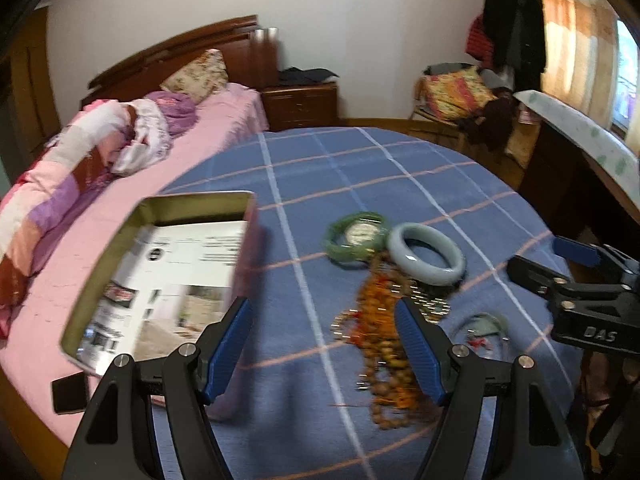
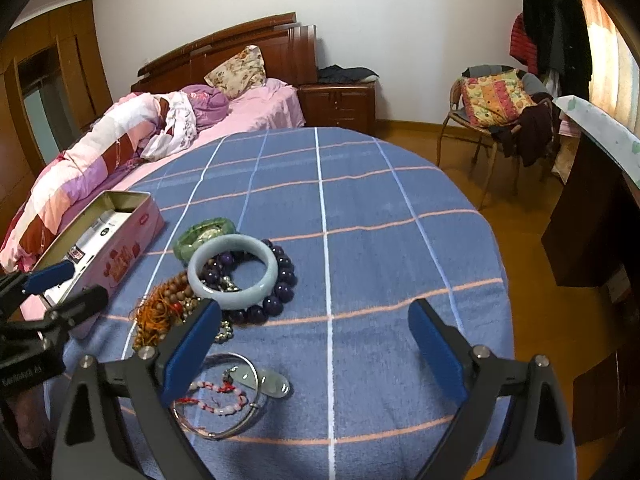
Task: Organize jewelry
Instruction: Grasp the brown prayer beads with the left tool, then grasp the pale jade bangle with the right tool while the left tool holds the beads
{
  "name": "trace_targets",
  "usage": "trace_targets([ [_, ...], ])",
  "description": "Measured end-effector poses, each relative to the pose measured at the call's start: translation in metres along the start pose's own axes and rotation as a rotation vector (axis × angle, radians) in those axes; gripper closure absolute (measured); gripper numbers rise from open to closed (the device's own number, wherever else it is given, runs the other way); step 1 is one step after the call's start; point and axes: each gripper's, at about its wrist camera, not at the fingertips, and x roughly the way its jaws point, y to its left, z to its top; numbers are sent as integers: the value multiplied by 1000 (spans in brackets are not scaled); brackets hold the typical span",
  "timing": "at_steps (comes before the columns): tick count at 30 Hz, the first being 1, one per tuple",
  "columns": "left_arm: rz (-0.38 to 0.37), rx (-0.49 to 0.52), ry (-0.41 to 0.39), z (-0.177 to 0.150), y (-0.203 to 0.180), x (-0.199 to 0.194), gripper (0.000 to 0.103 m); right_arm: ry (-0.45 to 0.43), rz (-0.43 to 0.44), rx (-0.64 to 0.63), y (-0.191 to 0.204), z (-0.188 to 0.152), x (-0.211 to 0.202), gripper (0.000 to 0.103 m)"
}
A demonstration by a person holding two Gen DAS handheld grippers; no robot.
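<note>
The left gripper (image 1: 324,320) hangs above the blue checked cloth (image 1: 360,168) with its blue-padded fingers spread wide and nothing between them. Its right finger (image 1: 416,344) overlaps the brown bead strand with orange tassels (image 1: 380,344) in this view; whether they touch cannot be told. Its left finger sits just in front of the open tin box (image 1: 160,264).

The right gripper (image 2: 316,332) is likewise spread, holding nothing, over a bare part of the cloth to the right of the jewelry. Its left finger (image 2: 192,344) stands in front of the bead strand and partly hides it.

The jewelry lies in a loose heap on the cloth. A pale blue-grey bangle (image 2: 232,270) rests on top of a ring of dark purple beads (image 2: 280,292), and a green bangle (image 2: 204,236) lies just behind it, nearer the tin. Closest to the right wrist camera, a thin silver hoop (image 2: 224,396) surrounds a pink-and-red bead bracelet (image 2: 216,394) and a pale jade pendant (image 2: 272,384).

The tin, pink outside and metal-lined, stands left of the heap at the cloth's edge, and only printed paper (image 1: 180,280) shows inside it. A bed with pink bedding (image 2: 120,140) lies behind it.
</note>
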Motion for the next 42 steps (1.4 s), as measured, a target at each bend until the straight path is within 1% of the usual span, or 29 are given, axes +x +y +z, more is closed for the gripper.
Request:
trace_targets([
  [4,-44,30,23,0,-13,9,30,-6,0,-5,0,-1,0,7],
  [6,-49,36,39,2,-19,17,30,-5,-1,-4,0,0,0,7],
  [9,-77,58,63,4,-26,30,30,-7,-4,2,-1,-1,0,7],
  [10,-88,67,81,3,-29,37,35,-8,-5,3,-2,-1,0,7],
  [11,-98,71,103,3,-31,43,52,-7,-4,1,-2,-1,0,7],
  [12,-119,71,132,2,-32,48,62,-7,-4,-1,-2,-1,0,7],
  [13,-135,67,145,1,-31,51,72,-8,-5,-1,-3,-1,-1,7],
  [14,-135,63,143,1,-29,51,78,-8,-5,0,-3,-1,0,7],
  [16,-133,53,116,1,-24,44,87,-7,-3,2,-4,-1,0,7],
  [21,-105,57,9,5,-17,15,89,7,-5,-8,-2,-3,4,7],
  [22,-100,58,-5,7,-16,11,89,9,-5,-13,-1,-3,6,9],
  [23,-93,62,-29,8,-15,3,89,12,-6,-20,-1,-4,6,15],
  [25,-85,67,-55,11,-11,-2,89,20,-2,-31,2,-5,9,22],
  [32,-50,8,-140,22,13,-28,89,23,27,-53,12,-1,11,22],
  [36,-24,-26,-165,25,25,-33,89,21,43,-65,17,5,14,22],
  [38,-1,-38,-155,26,27,-29,89,22,48,-80,23,10,17,22],
  [39,-3,-40,-147,26,28,-27,89,27,54,-88,25,12,20,22],
  [40,-5,-42,-141,24,29,-25,89,35,60,-95,28,14,23,21],
  [41,-3,-44,-133,24,28,-22,89,43,64,-101,31,16,27,17],
  [42,-4,-43,-132,23,29,-22,89,43,72,-107,34,16,29,17],
])
